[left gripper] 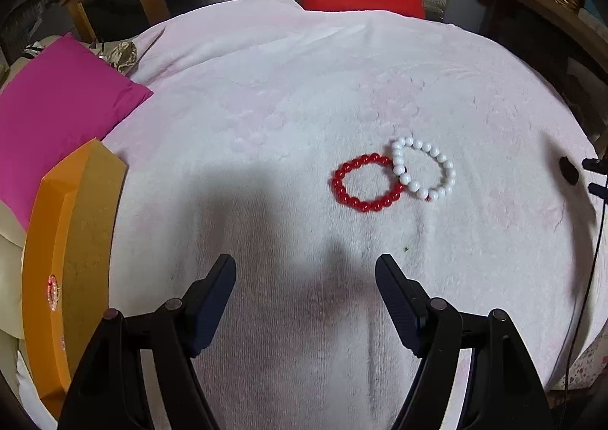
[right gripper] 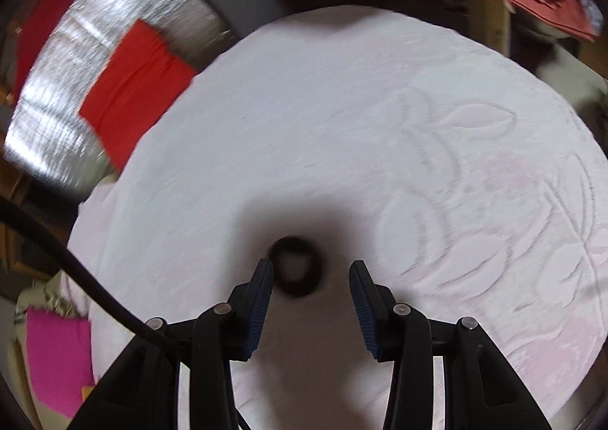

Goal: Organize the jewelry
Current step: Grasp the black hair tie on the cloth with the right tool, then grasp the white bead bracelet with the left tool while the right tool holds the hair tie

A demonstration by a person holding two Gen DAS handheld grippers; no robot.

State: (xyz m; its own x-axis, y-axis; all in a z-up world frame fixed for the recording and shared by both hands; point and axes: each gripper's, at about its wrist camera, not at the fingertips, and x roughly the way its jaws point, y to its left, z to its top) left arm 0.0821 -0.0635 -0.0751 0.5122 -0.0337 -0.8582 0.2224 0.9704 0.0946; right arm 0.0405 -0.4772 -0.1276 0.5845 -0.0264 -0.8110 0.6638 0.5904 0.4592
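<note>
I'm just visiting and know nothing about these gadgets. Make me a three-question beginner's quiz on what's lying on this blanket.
1. True or false: the red bead bracelet and the white bead bracelet touch each other.
2. Which lies nearest the right gripper? A red bracelet, B dark ring, C orange box.
3. Fill in: the left gripper holds ____.

Key: 1 true. 2 B. 3 nothing; its fingers are apart over bare white blanket.
</note>
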